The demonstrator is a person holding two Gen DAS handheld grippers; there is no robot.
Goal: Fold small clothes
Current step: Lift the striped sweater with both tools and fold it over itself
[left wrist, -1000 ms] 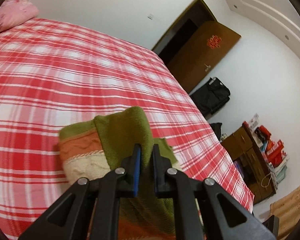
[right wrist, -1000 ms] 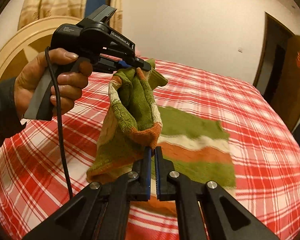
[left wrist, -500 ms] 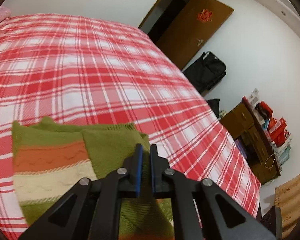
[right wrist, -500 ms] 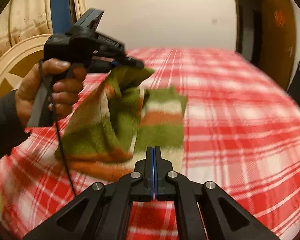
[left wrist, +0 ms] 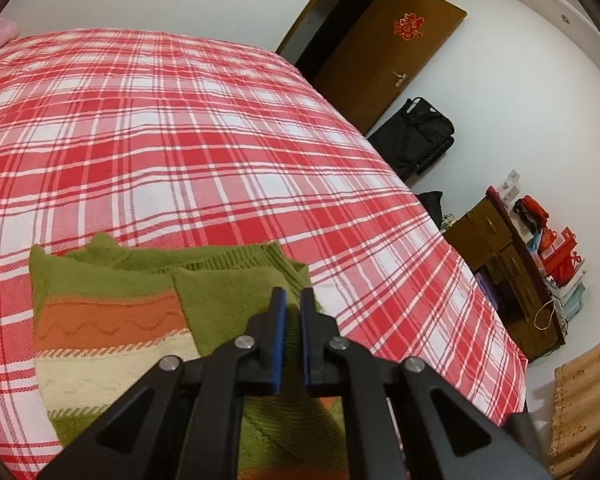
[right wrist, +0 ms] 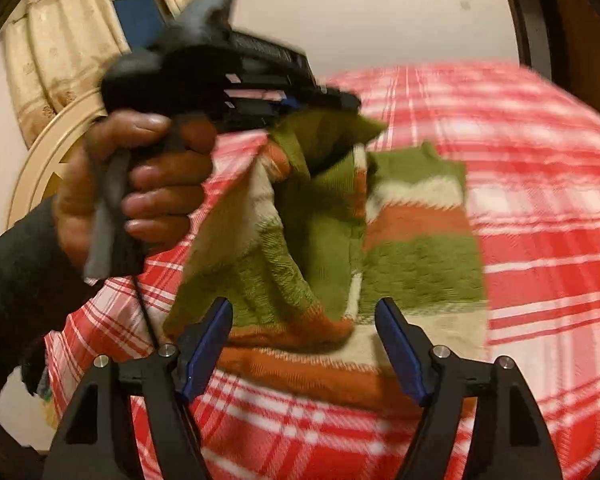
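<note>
Sweater (right wrist: 416, 236), a small knitted one striped green, orange and cream, lies partly spread on the bed (left wrist: 180, 128) and partly lifted off it. The left tool (left wrist: 288, 300) grips one green edge of it: its blue-lined jaws stand almost together, and in the right wrist view the knit hangs down from that tool's tip (right wrist: 340, 100) in a loose fold. A hand (right wrist: 140, 184) in a dark sleeve (right wrist: 16, 280) holds this tool by its handle, above the bed.

From the left wrist view the folded-over green part runs under and between the jaws, while the striped body lies flat just to the left of them.

The right tool (right wrist: 304, 344) holds nothing. Its jaws are opening and stand clearly apart, with the lower orange hem of the hanging fold just beyond and between the tips, not pressed by either pad. This view is blurred.

The bed's red and white checked cover stretches away on all sides of the sweater. Beyond it stand a brown door (left wrist: 384, 52), a black bag (left wrist: 416, 136) on the floor and a wooden cabinet (left wrist: 500, 264) with red boxes on top. Cream curtains (right wrist: 60, 60) hang behind the hand.
</note>
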